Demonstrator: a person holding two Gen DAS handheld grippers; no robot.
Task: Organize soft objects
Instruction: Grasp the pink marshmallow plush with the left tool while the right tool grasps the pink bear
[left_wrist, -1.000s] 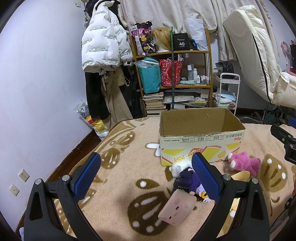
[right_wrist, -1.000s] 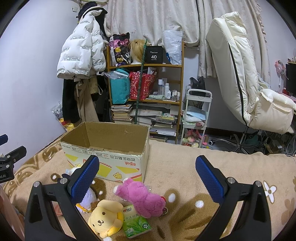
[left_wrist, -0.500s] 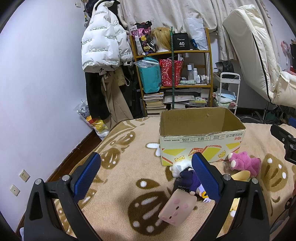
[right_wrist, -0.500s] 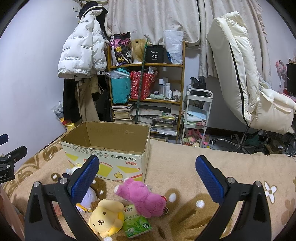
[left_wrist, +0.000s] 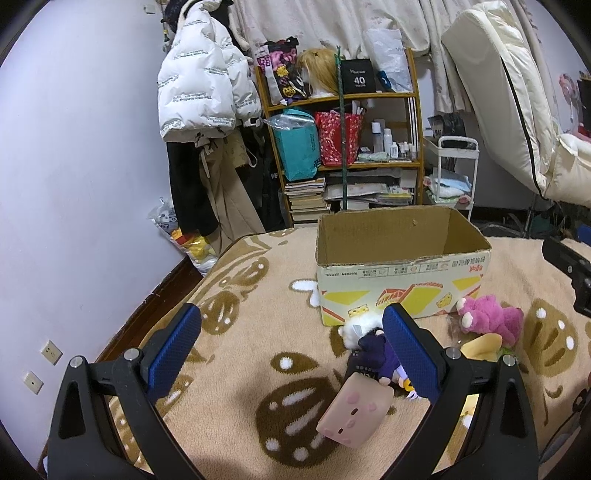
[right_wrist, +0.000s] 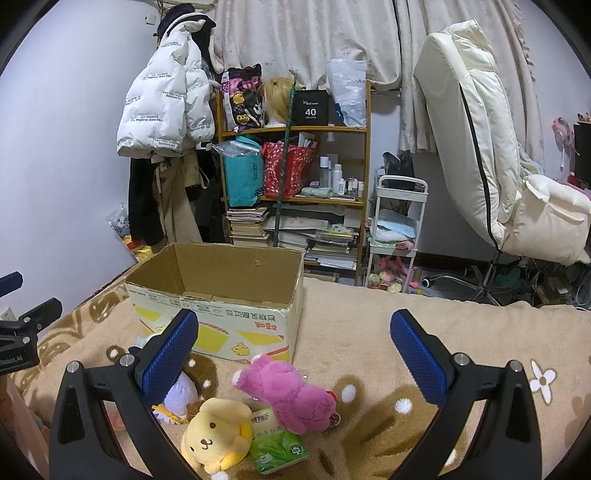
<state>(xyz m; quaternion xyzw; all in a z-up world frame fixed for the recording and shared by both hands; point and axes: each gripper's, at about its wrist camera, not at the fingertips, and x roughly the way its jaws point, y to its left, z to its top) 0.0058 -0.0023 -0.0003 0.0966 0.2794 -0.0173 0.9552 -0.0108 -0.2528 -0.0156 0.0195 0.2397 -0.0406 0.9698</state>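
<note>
An open cardboard box (left_wrist: 402, 280) (right_wrist: 218, 317) stands on the patterned blanket. Before it lie soft toys: a pink plush (right_wrist: 291, 395) (left_wrist: 491, 321), a yellow dog plush (right_wrist: 216, 437), a purple-and-white doll (left_wrist: 376, 350) (right_wrist: 177, 395), a pink block-shaped plush (left_wrist: 354, 413) and a green tissue pack (right_wrist: 277, 445). My left gripper (left_wrist: 291, 354) is open and empty, held above the blanket left of the toys. My right gripper (right_wrist: 295, 354) is open and empty, above the pink plush.
A wooden shelf (right_wrist: 295, 192) full of books and bags stands behind the box. A white jacket (left_wrist: 199, 81) hangs at the left. A cream recliner chair (right_wrist: 509, 177) and a small white cart (right_wrist: 399, 229) stand at the right. The blanket's left edge (left_wrist: 177, 291) drops to the floor.
</note>
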